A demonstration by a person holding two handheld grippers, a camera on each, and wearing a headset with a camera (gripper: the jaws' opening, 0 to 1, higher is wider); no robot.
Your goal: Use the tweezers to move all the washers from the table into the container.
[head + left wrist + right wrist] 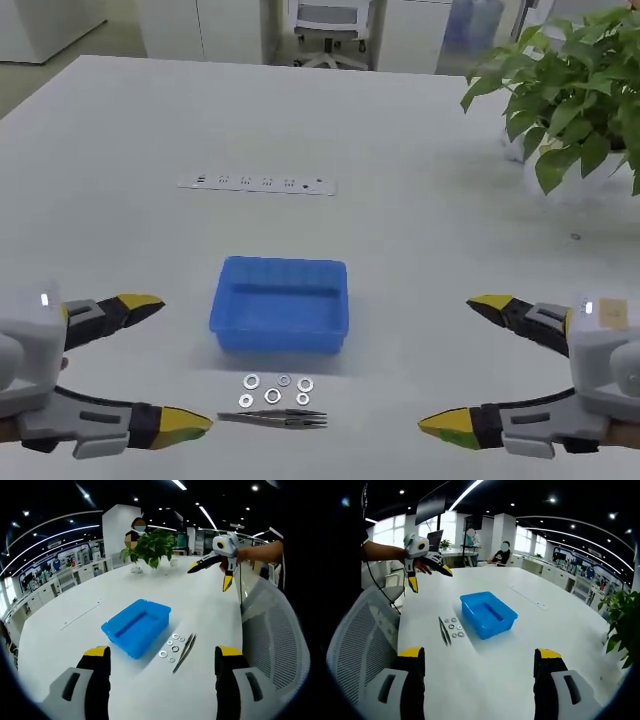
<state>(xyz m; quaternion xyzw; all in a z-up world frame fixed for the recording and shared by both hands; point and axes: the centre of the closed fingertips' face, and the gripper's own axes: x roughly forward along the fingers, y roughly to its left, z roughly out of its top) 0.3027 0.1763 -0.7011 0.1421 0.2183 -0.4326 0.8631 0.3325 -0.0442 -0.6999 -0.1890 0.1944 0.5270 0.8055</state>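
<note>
Several small metal washers (275, 389) lie on the white table just in front of an empty blue container (280, 303). Metal tweezers (275, 419) rest on the table right below the washers. My left gripper (177, 365) hovers open at the lower left, well clear of them. Open at the lower right is my right gripper (455, 362), with nothing between its jaws. The left gripper view has the container (136, 625), washers (171, 645) and tweezers (184, 651) ahead of the jaws. The right gripper view has the container (487, 613), washers (455, 627) and tweezers (444, 630).
A white power strip (257, 184) lies flat on the table beyond the container. A potted green plant (570, 95) stands at the far right. A mesh office chair (362, 640) is beside the table's near edge. People sit at a distant table (502, 555).
</note>
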